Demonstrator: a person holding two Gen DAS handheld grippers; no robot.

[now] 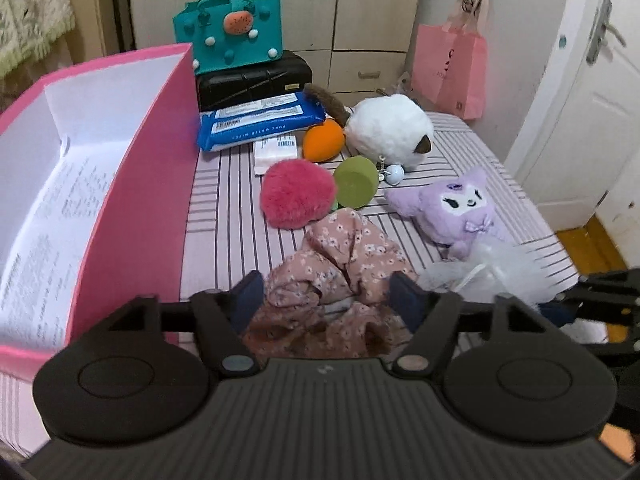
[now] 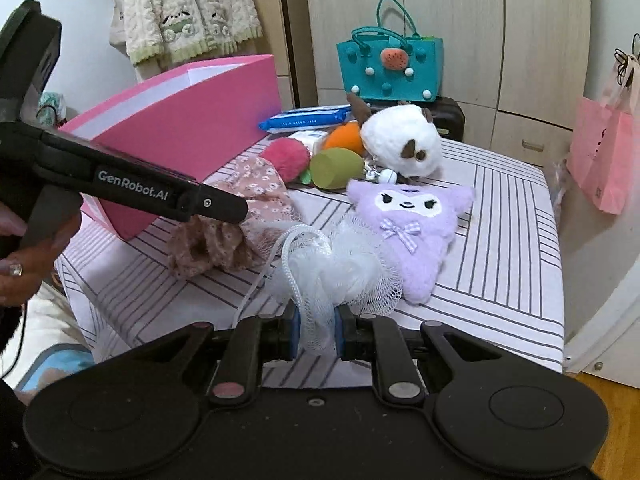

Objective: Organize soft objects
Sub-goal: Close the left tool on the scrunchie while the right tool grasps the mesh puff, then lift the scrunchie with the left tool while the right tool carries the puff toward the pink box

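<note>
Floral cloth (image 1: 340, 276) lies bunched between the spread jaws of the left gripper (image 1: 326, 296), pads clear of it; pink box (image 1: 132, 184) stands to its left. Right gripper (image 2: 316, 330) pinches the white mesh pouf (image 2: 340, 276); close the left deep on the bunch before lifting

pink box (image 1: 132, 184) cut off left, black case (image 2: 450, 118) mostly hidden

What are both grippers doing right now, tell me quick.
Left gripper: open, jaws astride the floral scrunchie, not pressing it.
Right gripper: shut on the white mesh bath sponge.
</note>
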